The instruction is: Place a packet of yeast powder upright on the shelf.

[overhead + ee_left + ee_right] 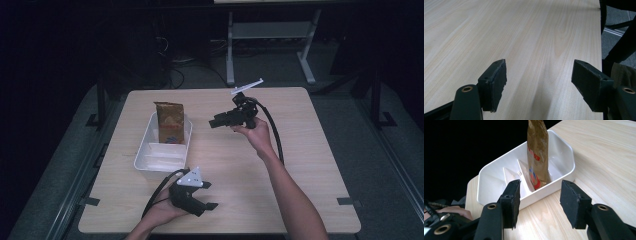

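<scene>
— Wooden table (pixel 300 165), then the white tray (pixel 486 177): where's that?
— Just ahead of the right tongs (pixel 540 197), jaws apart, empty. A brown bag (pixel 537 150) stands upright inside.
— The left tongs (pixel 539 82)?
— Apart too, over bare wood.

Brown foil bag (pixel 169 122) stands upright in far compartment of white divided tray (pixel 145 159), left of centre in high view, red and blue print facing front.

L hand-held gripper (pixel 207 196) low, jaws apart; R hand-held gripper (pixel 216 121) raised, prob. open too.
</scene>
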`<state>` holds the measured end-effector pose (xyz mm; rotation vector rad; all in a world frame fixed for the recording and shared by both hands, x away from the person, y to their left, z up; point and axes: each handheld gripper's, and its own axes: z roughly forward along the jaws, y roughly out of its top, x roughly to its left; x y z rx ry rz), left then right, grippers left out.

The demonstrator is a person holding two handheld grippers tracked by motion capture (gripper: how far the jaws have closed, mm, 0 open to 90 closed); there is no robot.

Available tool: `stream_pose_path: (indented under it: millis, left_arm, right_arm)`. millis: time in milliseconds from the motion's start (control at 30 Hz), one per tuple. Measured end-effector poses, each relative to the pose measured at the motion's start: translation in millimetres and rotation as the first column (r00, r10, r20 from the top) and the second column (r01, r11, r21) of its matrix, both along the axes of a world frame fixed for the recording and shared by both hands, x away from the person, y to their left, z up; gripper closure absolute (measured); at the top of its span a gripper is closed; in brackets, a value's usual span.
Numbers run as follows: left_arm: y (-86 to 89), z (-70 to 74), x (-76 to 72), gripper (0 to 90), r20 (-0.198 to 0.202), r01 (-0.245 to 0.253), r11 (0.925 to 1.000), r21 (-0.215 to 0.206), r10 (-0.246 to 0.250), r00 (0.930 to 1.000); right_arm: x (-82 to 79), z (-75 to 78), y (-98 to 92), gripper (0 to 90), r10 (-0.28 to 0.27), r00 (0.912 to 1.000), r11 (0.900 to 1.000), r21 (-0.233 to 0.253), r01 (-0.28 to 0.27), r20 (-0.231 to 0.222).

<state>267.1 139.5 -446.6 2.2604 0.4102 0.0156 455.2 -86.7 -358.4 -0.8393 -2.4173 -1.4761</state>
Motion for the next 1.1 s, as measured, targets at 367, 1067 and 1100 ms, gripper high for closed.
stream_pose_path:
  millis: [367,1067,1100]
  left_arm:
    - [-0.9,-1.0,0.8,26.5,-0.005,-0.012,0.9999,-0.003,0.012,0.9999]
    - [1.0,-0.8,3.0,25.7,-0.010,-0.027,0.9995,-0.015,0.027,0.9996]
    - [1.0,-0.8,3.0,25.7,-0.010,-0.027,0.9995,-0.015,0.027,0.9996]
  right_arm:
    - [-17.6,-5.3,-32.9,48.4,-0.035,0.9994,0.999,0.004,0.035,-0.007]
    - [-54.1,-23.4,-87.6,47.2,-0.080,0.9965,0.997,0.022,0.081,-0.025]
    - [-56.5,-24.4,-90.3,47.2,-0.082,0.9962,0.996,0.022,0.083,-0.027]
